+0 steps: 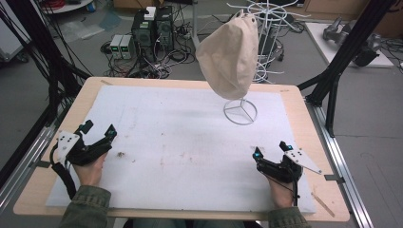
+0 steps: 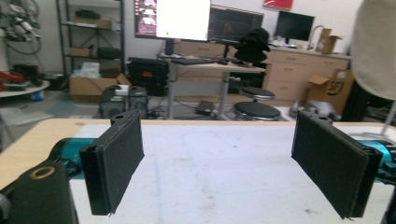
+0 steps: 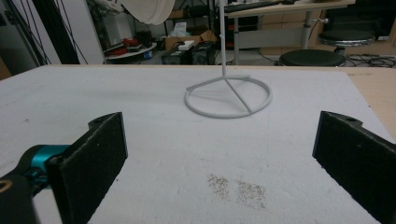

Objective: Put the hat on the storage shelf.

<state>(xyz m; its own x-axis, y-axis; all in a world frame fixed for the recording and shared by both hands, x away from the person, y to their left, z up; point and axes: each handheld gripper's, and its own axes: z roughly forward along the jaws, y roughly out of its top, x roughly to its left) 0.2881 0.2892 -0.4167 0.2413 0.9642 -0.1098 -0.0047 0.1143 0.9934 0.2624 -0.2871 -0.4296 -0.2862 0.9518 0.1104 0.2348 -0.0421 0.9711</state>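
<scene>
on the far right part of the white foam mat (image 1: 180, 137) stands a thin white wire stand (image 1: 240, 112) with a ring base, and a cream cloth hat (image 1: 230, 52) hangs over its top, soft and rounded. nothing sits inside the ring. near the front edge, the left gripper (image 1: 98, 129) and right gripper (image 1: 271, 148) rest with flat black padded jaws spread wide, holding nothing.

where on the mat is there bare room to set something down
The white mat lies bare between the left claw and right claw, and across its far left. Only the far right is taken, by the stand's ring base under the hat.
</scene>
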